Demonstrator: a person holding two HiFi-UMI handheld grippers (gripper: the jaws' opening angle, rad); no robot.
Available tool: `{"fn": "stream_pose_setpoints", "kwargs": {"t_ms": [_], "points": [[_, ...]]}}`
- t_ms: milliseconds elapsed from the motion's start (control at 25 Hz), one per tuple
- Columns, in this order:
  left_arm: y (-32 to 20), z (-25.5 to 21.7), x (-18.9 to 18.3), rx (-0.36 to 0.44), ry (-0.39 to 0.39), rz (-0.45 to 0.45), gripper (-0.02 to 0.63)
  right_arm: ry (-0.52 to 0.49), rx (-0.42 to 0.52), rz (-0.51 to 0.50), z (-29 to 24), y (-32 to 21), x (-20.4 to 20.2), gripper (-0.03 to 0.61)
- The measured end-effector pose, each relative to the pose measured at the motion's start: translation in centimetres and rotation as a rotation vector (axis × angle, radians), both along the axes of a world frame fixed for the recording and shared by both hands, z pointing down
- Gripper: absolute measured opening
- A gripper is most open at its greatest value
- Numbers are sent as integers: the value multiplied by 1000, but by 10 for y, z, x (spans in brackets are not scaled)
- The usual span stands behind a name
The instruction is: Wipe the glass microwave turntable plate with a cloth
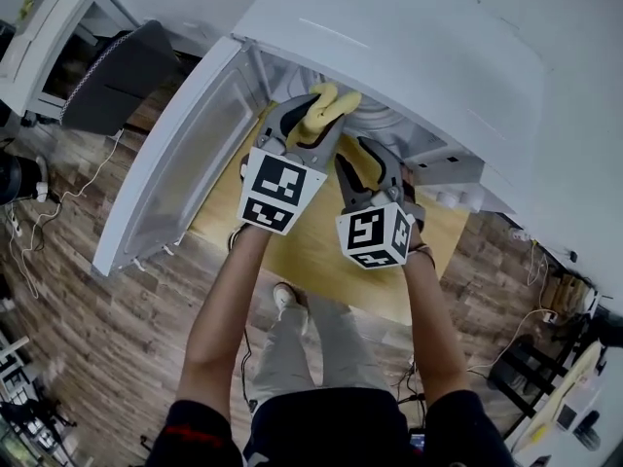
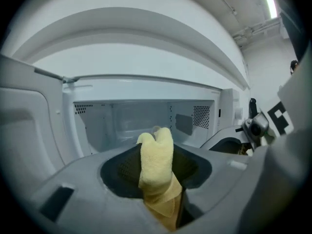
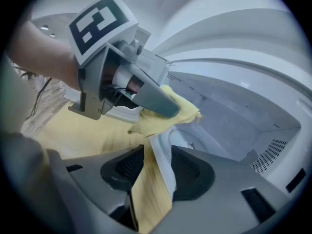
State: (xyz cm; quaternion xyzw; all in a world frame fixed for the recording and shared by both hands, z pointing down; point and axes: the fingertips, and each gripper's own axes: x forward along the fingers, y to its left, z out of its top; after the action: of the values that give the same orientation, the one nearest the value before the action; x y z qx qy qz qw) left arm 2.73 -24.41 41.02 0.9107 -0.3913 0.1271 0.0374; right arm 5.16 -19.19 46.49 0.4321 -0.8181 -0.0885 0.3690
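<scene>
A folded yellow cloth [image 1: 329,105] [image 2: 156,155] is pinched in my left gripper [image 1: 316,117] [image 2: 156,177], which is held up in front of the open microwave's cavity [image 2: 146,116]. In the right gripper view that gripper [image 3: 170,112] and the cloth [image 3: 184,108] hang just above the right jaws. My right gripper [image 1: 375,168] [image 3: 153,174] is at the cavity's mouth. The clear glass plate's pale rim [image 3: 163,162] runs edge-on between its pads, and the yellow tabletop shows through the glass. The rest of the plate curves away into the cavity [image 3: 184,139].
The white microwave [image 1: 409,47] stands on a yellow wooden table [image 1: 321,251] with its door [image 1: 185,163] swung open to the left. A dark chair [image 1: 117,76] and cables on the wooden floor [image 1: 88,290] are at the left.
</scene>
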Motion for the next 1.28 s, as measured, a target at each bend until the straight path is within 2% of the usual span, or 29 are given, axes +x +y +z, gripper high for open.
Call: {"fn": "stream_pose_setpoints", "kwargs": {"t_ms": [280,400,720,920,1280], "points": [[34,-20,-17,-19,-36,8,163,-71,-8,30,-44,24,-6,56],[50,-32,-29,-35,-21,-8,163,-92,5,23,-65,37,-9,20],[93,-92,-58,1,-12,-45,163,-256,-12,88,-132,64,-9,11],[121,-134,-75,26,24,-90,163,-373,-42,72,-177,77,-21,11],[161,-191,-111,84,56,-179,163,-518,37,30,-242,96,-36,11]]}}
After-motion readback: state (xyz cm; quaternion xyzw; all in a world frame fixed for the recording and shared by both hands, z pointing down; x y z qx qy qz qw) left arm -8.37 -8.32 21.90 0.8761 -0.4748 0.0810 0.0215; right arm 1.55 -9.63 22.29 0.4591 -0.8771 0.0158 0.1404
